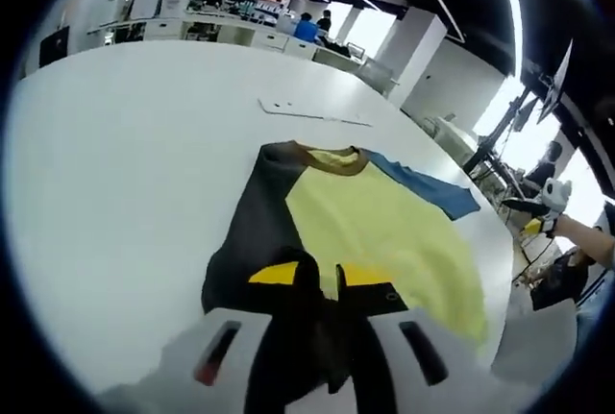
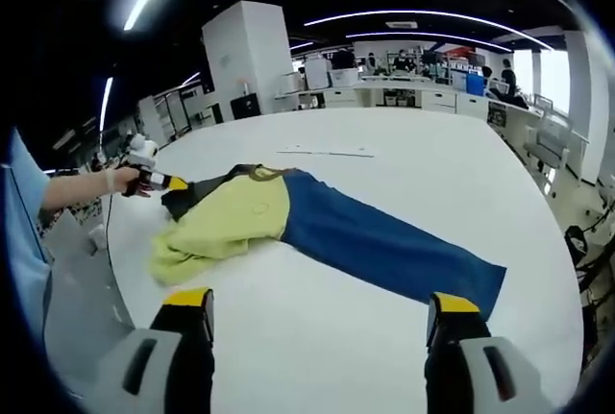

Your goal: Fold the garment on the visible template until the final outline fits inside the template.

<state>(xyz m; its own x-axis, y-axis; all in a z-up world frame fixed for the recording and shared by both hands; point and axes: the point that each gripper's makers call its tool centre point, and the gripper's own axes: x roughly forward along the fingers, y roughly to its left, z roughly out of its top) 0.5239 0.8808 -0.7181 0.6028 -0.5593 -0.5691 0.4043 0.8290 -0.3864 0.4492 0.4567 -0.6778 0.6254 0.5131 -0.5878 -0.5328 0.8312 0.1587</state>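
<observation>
The garment is a shirt with a yellow body, a brown collar, one dark sleeve and one blue sleeve, and it lies on the white table. My left gripper is shut on the dark cloth at the shirt's near edge. In the right gripper view the garment lies with the yellow part bunched at the left and the blue part stretched out to the right. The left gripper holds its dark corner there. My right gripper is open above bare table, short of the shirt. The thin pale template lies flat beyond the collar.
The right gripper, held in a hand, hovers off the table's right edge. In the right gripper view the template lies behind the shirt. Office desks and seated people stand far behind, with a chair beside the table.
</observation>
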